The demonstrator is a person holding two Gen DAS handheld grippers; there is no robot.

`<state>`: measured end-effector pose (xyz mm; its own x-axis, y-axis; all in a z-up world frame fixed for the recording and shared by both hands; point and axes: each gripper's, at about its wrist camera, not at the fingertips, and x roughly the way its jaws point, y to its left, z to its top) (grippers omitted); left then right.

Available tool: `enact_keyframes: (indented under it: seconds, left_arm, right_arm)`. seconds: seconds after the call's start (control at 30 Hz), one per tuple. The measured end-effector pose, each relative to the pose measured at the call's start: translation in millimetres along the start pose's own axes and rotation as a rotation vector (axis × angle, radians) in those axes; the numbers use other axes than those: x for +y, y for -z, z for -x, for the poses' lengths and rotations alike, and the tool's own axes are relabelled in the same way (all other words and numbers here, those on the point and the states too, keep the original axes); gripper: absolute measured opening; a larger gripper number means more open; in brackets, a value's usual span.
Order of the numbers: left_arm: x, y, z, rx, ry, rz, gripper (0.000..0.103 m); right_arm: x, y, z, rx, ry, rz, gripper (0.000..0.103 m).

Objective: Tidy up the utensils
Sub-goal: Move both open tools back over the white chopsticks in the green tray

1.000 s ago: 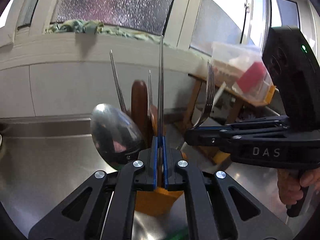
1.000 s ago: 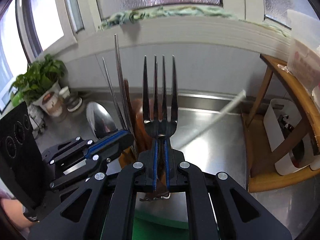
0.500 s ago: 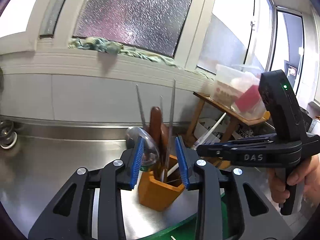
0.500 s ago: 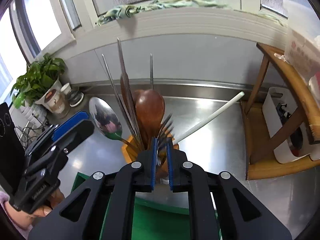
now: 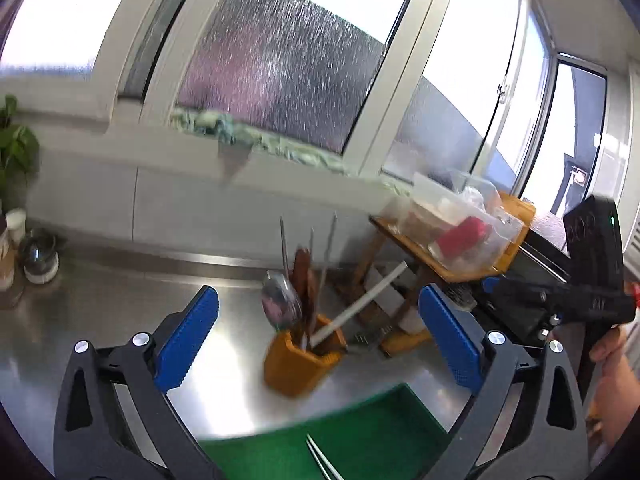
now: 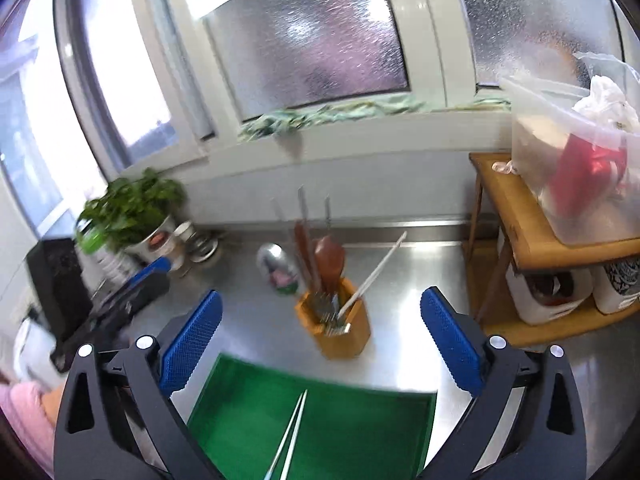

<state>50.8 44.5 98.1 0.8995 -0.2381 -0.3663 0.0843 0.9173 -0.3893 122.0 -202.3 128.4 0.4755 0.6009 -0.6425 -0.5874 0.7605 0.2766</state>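
Observation:
An orange wooden utensil holder [image 5: 298, 362] [image 6: 335, 326] stands on the steel counter. It holds a metal spoon [image 6: 277, 268], a wooden spoon [image 6: 329, 258], metal chopsticks, forks [image 6: 330, 312] and a white chopstick [image 6: 374, 276]. A green tray [image 6: 320, 424] [image 5: 360, 436] lies in front of the holder with a pair of pale chopsticks [image 6: 290, 440] on it. My left gripper [image 5: 316, 340] is open and empty, above and behind the tray. My right gripper [image 6: 320, 340] is open and empty too. Each gripper also shows at the edge of the other's view.
A wooden shelf [image 6: 532, 240] with a clear plastic bin [image 6: 576, 152] stands to the right of the holder, white containers beneath it. A potted plant [image 6: 132, 216] and small jars stand at the back left. A wall and windows rise behind the counter.
Both grippers have opened wide and pulled up and back from the holder. The chopstick from the left and the fork from the right now stand in the holder.

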Motion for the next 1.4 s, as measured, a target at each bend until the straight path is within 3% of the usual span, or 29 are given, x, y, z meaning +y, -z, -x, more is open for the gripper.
enact_keyframes:
  seconds: [0.07, 0.17, 0.33, 0.43, 0.47, 0.53, 0.57, 0.6, 0.67, 0.77, 1.13, 1.4]
  left_arm:
    - [0.0, 4.0, 0.7, 0.099, 0.005, 0.046, 0.095]
    - [-1.9, 20.2, -8.2, 0.313, -0.003, 0.103, 0.095]
    - [-9.7, 78.1, -32.5, 0.654, -0.083, 0.083, 0.095]
    - [-5.9, 115.7, -42.7, 0.787, -0.086, 0.132, 0.094]
    - [-4.7, 126.1, -44.4, 0.810, -0.083, 0.142, 0.088]
    - [-1.8, 140.6, -48.3, 0.845, -0.077, 0.155, 0.069]
    - [0.3, 146.3, -49.4, 0.855, -0.081, 0.160, 0.053]
    - [2.2, 150.3, -50.0, 0.859, -0.087, 0.163, 0.042]
    - [7.9, 156.4, -52.2, 0.872, -0.092, 0.178, 0.033]
    - [12.9, 158.6, -54.8, 0.880, -0.076, 0.207, 0.028]
    - [14.0, 159.6, -71.6, 0.907, -0.068, 0.230, 0.027]
    - [-6.5, 168.8, -86.2, 0.955, -0.055, 0.182, 0.027]
  right_arm:
    - [4.1, 11.5, 2.1, 0.048, -0.006, 0.024, 0.099]
    - [8.4, 34.3, -5.0, 0.152, -0.019, 0.041, 0.099]
    - [11.2, 85.7, -40.4, 0.394, -0.034, -0.005, 0.098]
    - [11.2, 113.6, -65.3, 0.521, -0.068, -0.058, 0.080]
    - [10.8, 121.8, -70.7, 0.548, -0.077, -0.075, 0.069]
    - [11.3, 136.0, -81.2, 0.588, -0.094, -0.096, 0.049]
    - [12.6, 142.1, -86.0, 0.600, -0.102, -0.102, 0.034]
    - [13.4, 145.7, -90.9, 0.608, -0.107, -0.108, 0.025]
    - [17.0, 154.8, -101.0, 0.619, -0.115, -0.121, 0.023]
    - [26.2, 161.3, -110.1, 0.628, -0.108, -0.106, 0.022]
    - [43.1, 183.7, -130.7, 0.717, 0.026, 0.035, 0.020]
    - [17.8, 182.4, -122.3, 0.757, 0.093, -0.022, 0.011]
